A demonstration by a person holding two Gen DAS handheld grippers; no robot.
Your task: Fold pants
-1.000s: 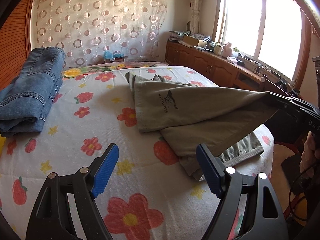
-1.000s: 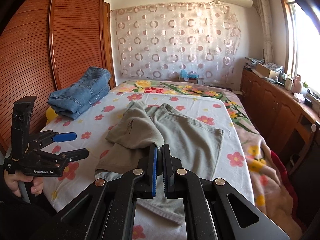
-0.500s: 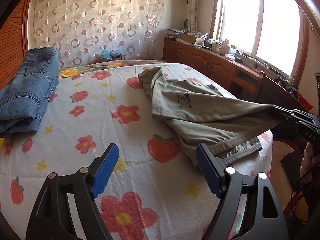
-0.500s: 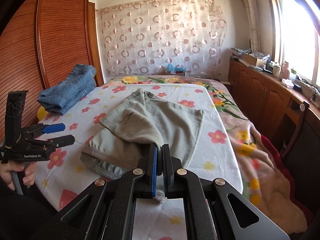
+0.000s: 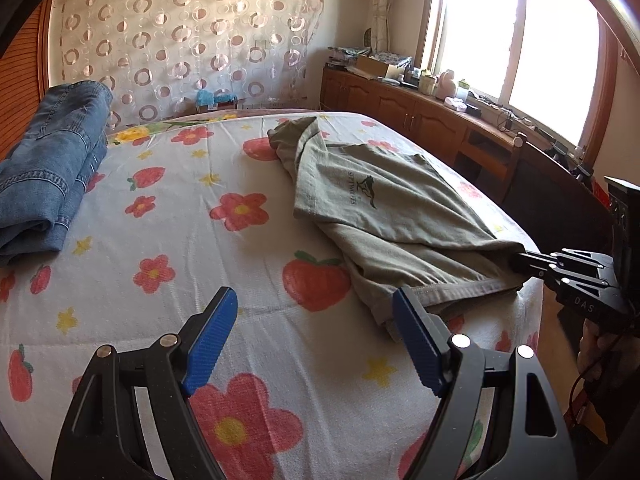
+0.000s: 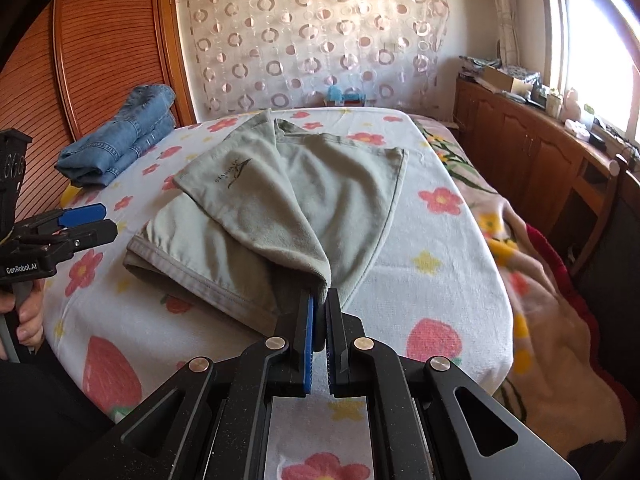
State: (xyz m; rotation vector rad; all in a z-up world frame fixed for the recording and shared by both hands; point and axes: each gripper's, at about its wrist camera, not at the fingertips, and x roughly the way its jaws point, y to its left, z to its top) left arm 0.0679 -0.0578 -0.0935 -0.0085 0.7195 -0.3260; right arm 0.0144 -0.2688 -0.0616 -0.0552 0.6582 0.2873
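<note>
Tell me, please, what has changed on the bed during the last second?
The right gripper, shut on the grey-green pants, has dragged them toward the near edge of the bed; the lifted fabric has sunk lower and lies flatter. Nothing was taken hold of or let go. The left gripper stays open and empty, and the folded jeans have not moved.

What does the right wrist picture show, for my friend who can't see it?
The right gripper is shut on a corner of grey-green pants lying half folded on a bed with a flower-and-strawberry sheet. The left gripper hangs open at the bed's left edge, holding nothing. Folded blue jeans sit further back by a wooden wardrobe.
</note>
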